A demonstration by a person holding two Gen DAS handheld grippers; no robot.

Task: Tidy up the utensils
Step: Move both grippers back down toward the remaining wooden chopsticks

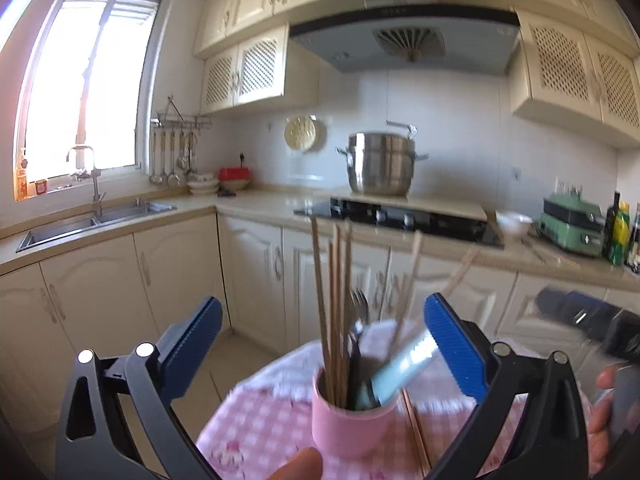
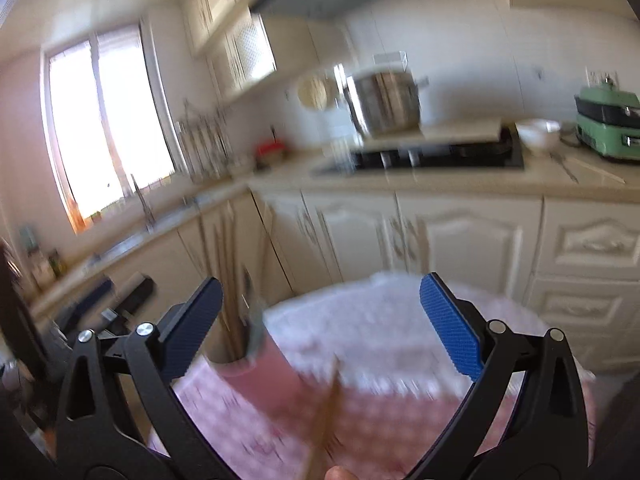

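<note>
A pink cup (image 1: pixel 352 424) stands on a round table with a pink checked cloth (image 1: pixel 248 420). It holds several wooden chopsticks (image 1: pixel 334 300), a fork (image 1: pixel 358 304) and a pale blue-handled utensil (image 1: pixel 404 364). My left gripper (image 1: pixel 324 344) is open, with the cup between and just beyond its blue pads. In the blurred right wrist view the cup (image 2: pixel 256 376) sits at lower left, near the left pad. My right gripper (image 2: pixel 320 320) is open and empty above the cloth (image 2: pixel 380 340). A loose chopstick (image 2: pixel 326 416) lies on the table below it.
Loose chopsticks (image 1: pixel 416 432) lie on the cloth right of the cup. Beyond the table run cream cabinets, a counter with a sink (image 1: pixel 92 220), a black hob (image 1: pixel 400 216) with a steel pot (image 1: pixel 380 164), a white bowl (image 1: pixel 514 224) and a green appliance (image 1: pixel 572 224).
</note>
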